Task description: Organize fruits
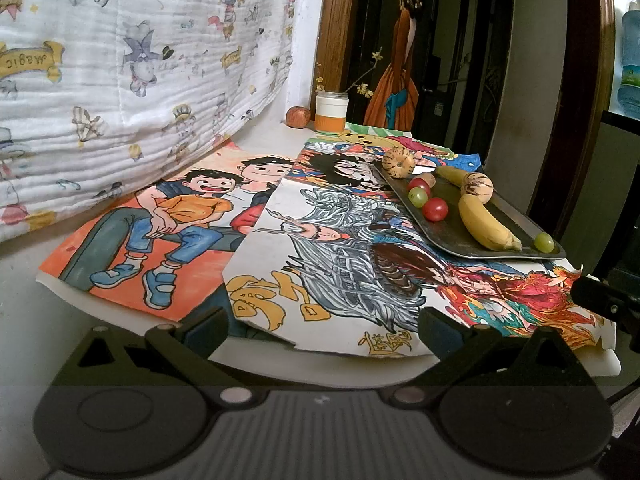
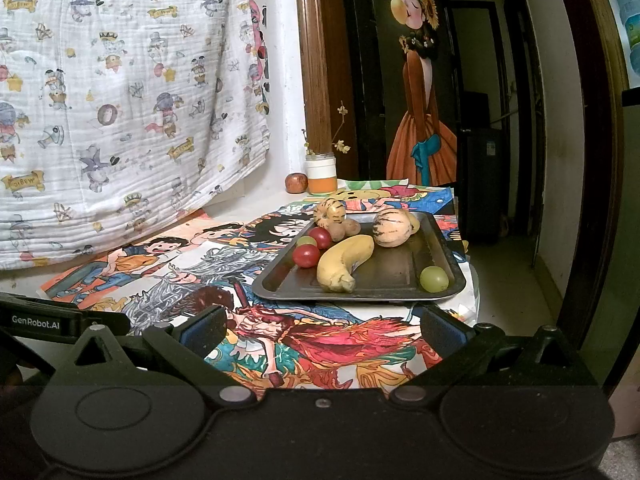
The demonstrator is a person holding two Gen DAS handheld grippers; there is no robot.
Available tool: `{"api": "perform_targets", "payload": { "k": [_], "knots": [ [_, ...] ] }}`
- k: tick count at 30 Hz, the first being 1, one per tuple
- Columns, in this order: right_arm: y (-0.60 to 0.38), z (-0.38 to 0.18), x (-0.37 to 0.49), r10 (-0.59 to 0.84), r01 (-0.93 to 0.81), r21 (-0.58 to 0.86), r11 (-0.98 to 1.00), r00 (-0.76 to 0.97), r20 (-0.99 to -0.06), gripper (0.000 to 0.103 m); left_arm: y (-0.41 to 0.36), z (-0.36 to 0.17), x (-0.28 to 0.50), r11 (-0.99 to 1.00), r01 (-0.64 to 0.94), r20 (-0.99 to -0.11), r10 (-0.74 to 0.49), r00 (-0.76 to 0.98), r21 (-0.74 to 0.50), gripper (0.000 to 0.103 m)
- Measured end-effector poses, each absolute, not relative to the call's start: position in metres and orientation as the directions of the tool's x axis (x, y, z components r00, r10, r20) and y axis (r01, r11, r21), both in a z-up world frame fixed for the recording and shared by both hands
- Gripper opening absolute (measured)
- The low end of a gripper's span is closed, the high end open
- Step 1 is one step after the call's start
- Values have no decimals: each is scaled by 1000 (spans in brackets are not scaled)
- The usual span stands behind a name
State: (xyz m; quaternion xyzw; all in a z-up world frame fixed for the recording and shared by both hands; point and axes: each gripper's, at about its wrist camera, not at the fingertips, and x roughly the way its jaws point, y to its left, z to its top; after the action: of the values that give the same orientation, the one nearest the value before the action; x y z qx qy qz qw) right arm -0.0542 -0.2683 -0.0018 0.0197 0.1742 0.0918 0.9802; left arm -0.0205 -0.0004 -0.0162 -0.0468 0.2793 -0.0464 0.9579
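Tool (image 2: 320, 334) before tray (image 2: 400, 276): two bananas (image 2: 344, 260), two tomatoes (image 2: 306, 255)

Readable text: "GenRobot.AI", white letters on the black device (image 2: 60, 320) at the left edge of the right wrist view; "Magic", mirrored, on yellow ribbon banners printed on the white cloth (image 1: 120, 60) (repeated across it); large yellow hand-drawn characters on the dragon drawing (image 1: 320, 272), not legible

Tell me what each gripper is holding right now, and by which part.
Nothing is held. The left gripper and right gripper are both open and empty, short of the tray; the fruits lie untouched on it.
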Motion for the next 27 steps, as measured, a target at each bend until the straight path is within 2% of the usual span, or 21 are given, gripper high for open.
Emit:
{"api": "perform_targets", "payload": {
  "k": [27],
  "knots": [
    [-268,-2,-55,187,-173,71,982,922,-338,103,-2,-14,-24,986,77,-535,-144,833,-145,103]
  ]
}}
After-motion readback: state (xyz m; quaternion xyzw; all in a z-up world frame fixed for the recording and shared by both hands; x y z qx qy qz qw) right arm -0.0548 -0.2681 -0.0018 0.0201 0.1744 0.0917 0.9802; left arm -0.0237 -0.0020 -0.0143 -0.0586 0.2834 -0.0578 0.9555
